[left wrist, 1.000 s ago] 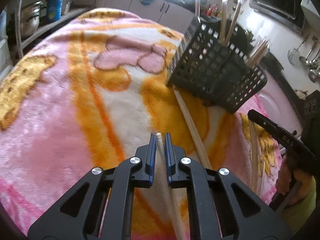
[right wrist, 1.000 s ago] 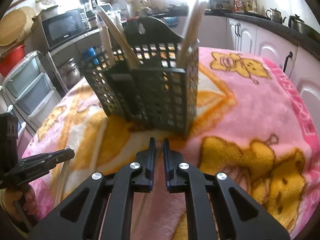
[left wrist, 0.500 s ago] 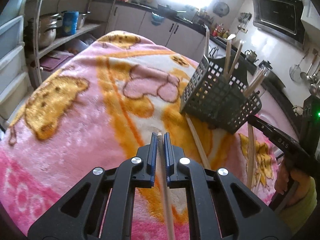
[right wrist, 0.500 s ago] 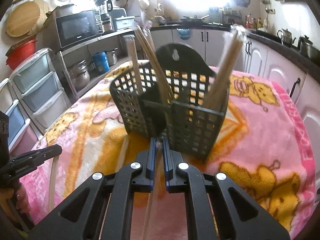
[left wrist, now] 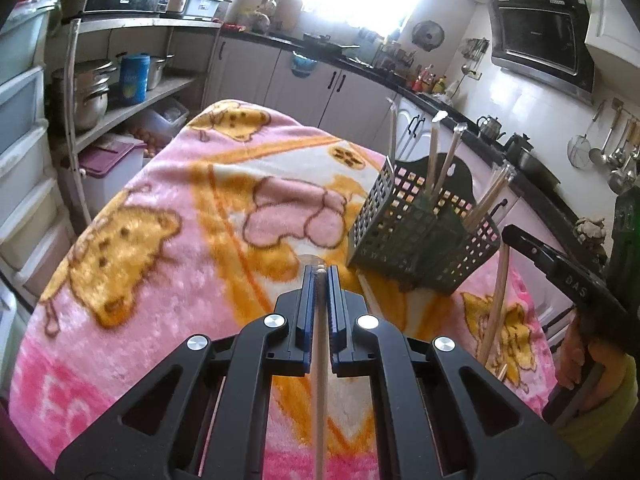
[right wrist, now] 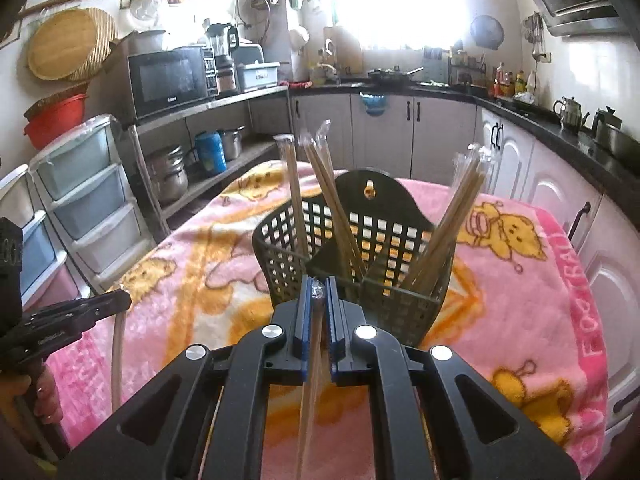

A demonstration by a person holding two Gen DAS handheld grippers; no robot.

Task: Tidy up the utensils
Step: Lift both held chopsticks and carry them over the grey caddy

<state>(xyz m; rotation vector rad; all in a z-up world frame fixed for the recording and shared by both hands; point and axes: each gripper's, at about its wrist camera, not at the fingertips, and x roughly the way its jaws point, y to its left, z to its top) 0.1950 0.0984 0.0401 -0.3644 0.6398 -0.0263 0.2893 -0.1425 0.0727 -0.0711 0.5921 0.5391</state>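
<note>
A black mesh utensil basket point(left wrist: 416, 236) stands on the pink blanket and holds several plastic-wrapped chopstick pairs point(right wrist: 444, 224) leaning in its compartments. My left gripper point(left wrist: 319, 270) is shut on a pale wrapped chopstick point(left wrist: 320, 380) that hangs down between its fingers, left of and nearer than the basket. My right gripper point(right wrist: 318, 284) is shut on another wrapped chopstick pair point(right wrist: 311, 392), just in front of the basket point(right wrist: 360, 300). Each wrist view shows the other gripper at its edge: the right gripper point(left wrist: 516, 238) with its stick point(left wrist: 496, 308), the left gripper point(right wrist: 120, 302) with its stick point(right wrist: 117, 356).
A further chopstick point(left wrist: 366, 290) lies on the blanket point(left wrist: 160, 280) at the basket's near foot. Plastic drawers point(right wrist: 80, 208) and a shelf with pots point(left wrist: 92, 92) stand to the left, and kitchen counters point(right wrist: 540, 116) run behind and to the right. A hand point(left wrist: 576, 364) holds the right gripper's handle.
Both grippers have risen and tilted up with their chopsticks, lifting them off the blanket. The basket now sits lower and smaller in both views.
</note>
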